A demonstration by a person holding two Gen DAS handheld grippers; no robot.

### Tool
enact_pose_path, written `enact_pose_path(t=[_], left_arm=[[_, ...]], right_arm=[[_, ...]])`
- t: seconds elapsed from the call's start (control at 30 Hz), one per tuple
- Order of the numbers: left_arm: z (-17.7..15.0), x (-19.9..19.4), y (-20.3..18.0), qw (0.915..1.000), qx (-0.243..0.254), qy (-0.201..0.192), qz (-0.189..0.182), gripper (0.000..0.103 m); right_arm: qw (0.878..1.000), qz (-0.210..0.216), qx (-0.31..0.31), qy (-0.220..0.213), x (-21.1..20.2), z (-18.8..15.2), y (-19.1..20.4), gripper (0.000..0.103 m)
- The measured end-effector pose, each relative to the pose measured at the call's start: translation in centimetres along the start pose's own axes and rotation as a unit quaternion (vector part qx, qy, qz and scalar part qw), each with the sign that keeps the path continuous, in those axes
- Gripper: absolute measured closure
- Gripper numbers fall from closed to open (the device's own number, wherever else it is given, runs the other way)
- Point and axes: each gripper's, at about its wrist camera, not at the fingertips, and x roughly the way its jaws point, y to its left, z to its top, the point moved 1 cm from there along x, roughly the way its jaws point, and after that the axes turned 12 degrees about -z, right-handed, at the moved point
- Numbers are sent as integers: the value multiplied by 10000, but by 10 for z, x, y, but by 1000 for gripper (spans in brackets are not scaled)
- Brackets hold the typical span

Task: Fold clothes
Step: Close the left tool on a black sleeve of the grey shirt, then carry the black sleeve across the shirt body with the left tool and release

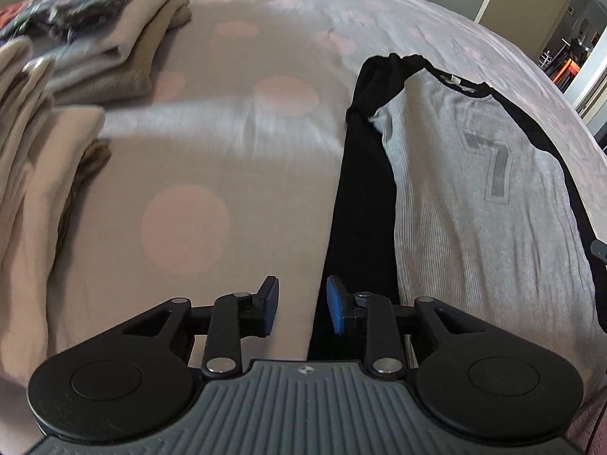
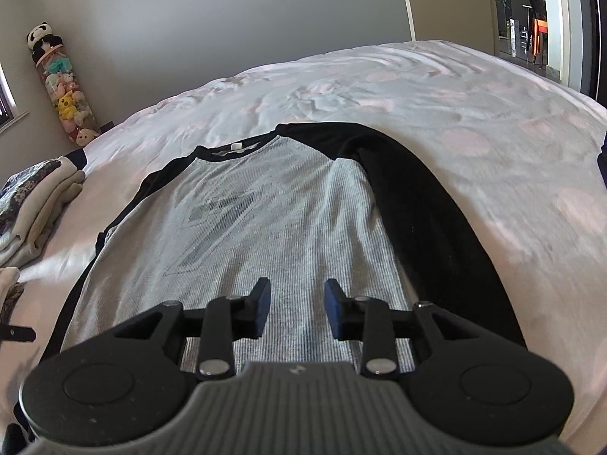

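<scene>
- Hovering at the bottom centre of the left wrist view, the left gripper (image 1: 302, 308) is released: its blue-padded fingers stand apart with nothing between them, above the bedspread (image 1: 235, 174) and the edge of a black sleeve.
- Filling the bottom of the right wrist view, the right gripper (image 2: 297, 309) is likewise released, its jaws spread and empty over the lower grey part of the shirt.
- Just beyond both grippers lies the long-sleeved shirt (image 2: 242, 227), spread flat on the bed with its collar toward the far side; its body is ribbed grey and its sleeves and neckband are black.
- In the left wrist view the shirt (image 1: 474, 204) fills the right half of the frame, with a faded number 7 (image 1: 493, 168) printed on the chest.
- One black sleeve (image 1: 360, 208) runs straight down beside the grey body, from the shoulder toward the left gripper.
- In the right wrist view the other black sleeve (image 2: 436, 235) runs along the right of the body, curving from the shoulder down toward the lower right.
- Farther off, at the left edge of both views, sits a stack of folded clothes (image 1: 68, 57), beige and patterned, well apart from the shirt.
- At the far upper left of the right wrist view, a tall column of plush toys (image 2: 66, 91) stands against the wall, topped by a panda.
- At the upper right of both views an open doorway (image 2: 531, 19) shows another room.
</scene>
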Motion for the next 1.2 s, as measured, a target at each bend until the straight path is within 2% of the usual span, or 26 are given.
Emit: enact_pose_path(t=[0.17, 0.27, 0.33, 0.37, 0.47, 0.7, 0.87, 1.07, 1.2], left_arm=[[-30, -1, 0, 9994, -256, 173, -182, 66], [-40, 0, 2, 9983, -516, 174, -227, 68], [-43, -1, 2, 9982, -555, 128, -172, 83], [-42, -2, 4, 9982, -567, 106, -190, 98], [-38, -7, 10, 9970, -716, -76, -280, 102], [15, -47, 19, 9956, -528, -772, -86, 102], [63, -75, 30, 9938, -413, -1011, 209, 102], [120, -90, 57, 9903, -138, -1023, 933, 102], [154, -94, 78, 9842, -86, -1015, 1449, 102]], right_arm=[[9998, -77, -188, -62, -2, -6, 8, 65], [9996, -181, -235, 38, 3, -9, 9, 65], [9995, -225, -209, 57, 4, -8, 7, 65], [9995, -243, -193, 62, 4, -8, 6, 65], [9995, -269, -153, 72, 6, -8, 5, 65], [9994, -303, -18, 186, 15, -10, 1, 65], [9993, -297, 49, 233, 23, -10, 1, 65], [9992, -271, 60, 271, 30, -9, 2, 65], [9991, -266, 104, 313, 34, -9, 0, 65]])
